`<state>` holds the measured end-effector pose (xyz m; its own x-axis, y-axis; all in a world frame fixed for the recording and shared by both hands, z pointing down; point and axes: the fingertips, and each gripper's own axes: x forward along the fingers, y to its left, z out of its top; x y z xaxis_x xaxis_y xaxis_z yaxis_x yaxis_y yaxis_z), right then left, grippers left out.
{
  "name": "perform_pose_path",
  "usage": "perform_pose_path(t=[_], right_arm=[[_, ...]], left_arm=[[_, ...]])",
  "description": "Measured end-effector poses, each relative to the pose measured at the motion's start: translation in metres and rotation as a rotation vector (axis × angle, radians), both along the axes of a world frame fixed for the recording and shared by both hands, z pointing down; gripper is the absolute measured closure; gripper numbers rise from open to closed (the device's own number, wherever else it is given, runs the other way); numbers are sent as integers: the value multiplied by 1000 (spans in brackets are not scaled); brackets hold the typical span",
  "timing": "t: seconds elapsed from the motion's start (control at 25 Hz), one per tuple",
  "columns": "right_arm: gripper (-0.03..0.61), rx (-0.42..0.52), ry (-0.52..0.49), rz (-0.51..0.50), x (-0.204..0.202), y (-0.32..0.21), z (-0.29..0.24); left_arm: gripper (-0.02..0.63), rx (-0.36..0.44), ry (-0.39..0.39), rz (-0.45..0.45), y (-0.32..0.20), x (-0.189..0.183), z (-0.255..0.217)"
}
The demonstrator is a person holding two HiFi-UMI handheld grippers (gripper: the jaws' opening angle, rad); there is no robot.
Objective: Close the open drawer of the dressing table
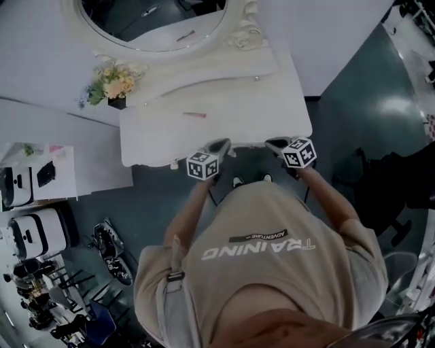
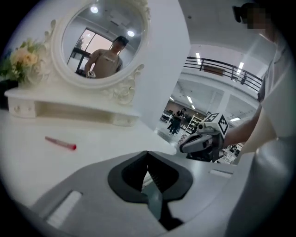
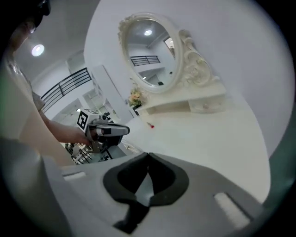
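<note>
1. Position: the left gripper (image 1: 219, 145) and the right gripper (image 1: 276, 145) are both at the front edge of the dressing table (image 1: 224, 122). They are side by side, apart from each other, and point toward its back.
2. Jaw state: each gripper view shows its own jaws pressed together with nothing between them. This suits a push, and no grasp appears necessary.
3. Task item: the drawer is presumably below the front edge of the dressing table, under the worktop (image 2: 92, 152) overhang. No view shows its front, so it cannot be told whether it stands out, is partly in or is already flush.
4. Contact: set both closed tips flat on the drawer front, one on each side of its centre. Keep them below the worktop edge so they do not strike it.
5. Stroke: push straight toward the back of the dressing table with equal pressure from both sides. Uneven pressure is likely to skew the drawer and make it bind.
6. Finish: slow down near the end of travel. A red stick (image 1: 194, 114) lies loose on the worktop about midway back, and flowers (image 1: 112, 81) stand at the dressing table's back left beside the mirror (image 1: 156, 17). A slam could jolt them.
7. Verification: lower the view and confirm that the drawer front sits flush.
</note>
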<state>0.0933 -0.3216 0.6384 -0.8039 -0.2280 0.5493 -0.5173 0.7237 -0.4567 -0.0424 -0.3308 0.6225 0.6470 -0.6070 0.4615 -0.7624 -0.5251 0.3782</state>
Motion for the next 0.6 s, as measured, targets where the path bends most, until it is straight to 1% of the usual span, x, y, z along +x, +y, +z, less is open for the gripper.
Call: perform_pose_path(t=[0.12, 0.24, 0.36, 0.44, 0.52, 0.6], right_arm=[[574, 209, 28, -61, -22, -37, -56], [574, 368, 3, -110, -35, -58, -116], [574, 486, -2, -77, -34, -74, -164], [574, 568, -7, -47, -38, -86, -197], [574, 668, -36, -12, -43, -101, -237], [574, 773, -73, 40, -37, -109, -280]], left_arm=[[612, 137, -34, 5, -27, -1, -58], [612, 256, -82, 2, -53, 6, -110], [612, 342, -130, -23, -78, 7, -148], [612, 410, -152, -52, -87, -1, -181], [612, 512, -179, -105, -94, -10, -227], [612, 624, -178, -157, -95, -9, -274]])
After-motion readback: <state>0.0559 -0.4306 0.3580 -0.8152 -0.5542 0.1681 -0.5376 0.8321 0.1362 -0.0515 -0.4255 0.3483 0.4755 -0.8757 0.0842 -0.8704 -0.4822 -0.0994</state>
